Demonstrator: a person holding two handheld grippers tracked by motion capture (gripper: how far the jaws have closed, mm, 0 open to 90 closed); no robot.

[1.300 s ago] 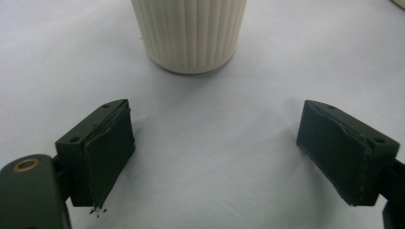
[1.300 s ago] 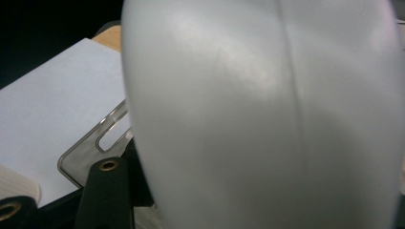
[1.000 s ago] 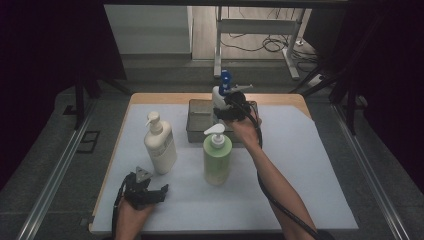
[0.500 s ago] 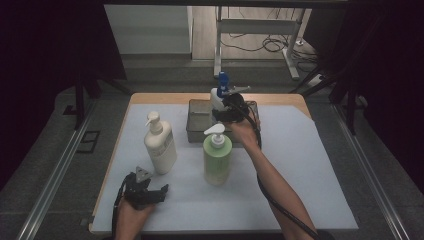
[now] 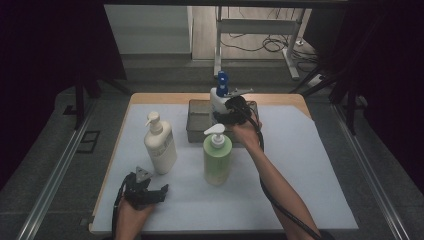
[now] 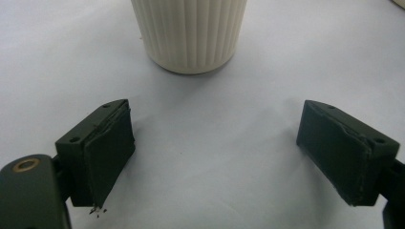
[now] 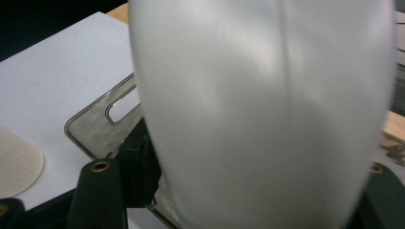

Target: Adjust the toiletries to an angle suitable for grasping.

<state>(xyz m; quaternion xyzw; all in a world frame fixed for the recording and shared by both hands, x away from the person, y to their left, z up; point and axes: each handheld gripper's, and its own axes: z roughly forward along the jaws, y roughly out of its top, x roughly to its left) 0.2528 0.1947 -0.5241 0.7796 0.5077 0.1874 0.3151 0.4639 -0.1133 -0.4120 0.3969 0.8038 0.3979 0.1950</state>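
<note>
High view, right claw (image 5: pixel 226 111): at the white bottle with a blue spray head (image 5: pixel 218 96), which stands upright in the grey metal tray (image 5: pixel 196 123) at the far side of the white-covered worktop (image 5: pixel 310 165); its jaws have just been opening, with the bottle between them.
High view, left claw (image 5: pixel 159 192): rests on the worktop, nearer the person than the tray, just beside a cream ribbed pump bottle (image 5: pixel 160 146).
High view, other: a green pump bottle (image 5: pixel 217 157) stands just in front of the tray.
Left gripper view: jaws spread wide, nothing between them; cream ribbed pump bottle (image 6: pixel 189 31) just beyond.
Right gripper view: white bottle (image 7: pixel 267 114) sits between the jaws, over the tray's rim (image 7: pixel 102 121); I cannot tell whether the pads press on it.
</note>
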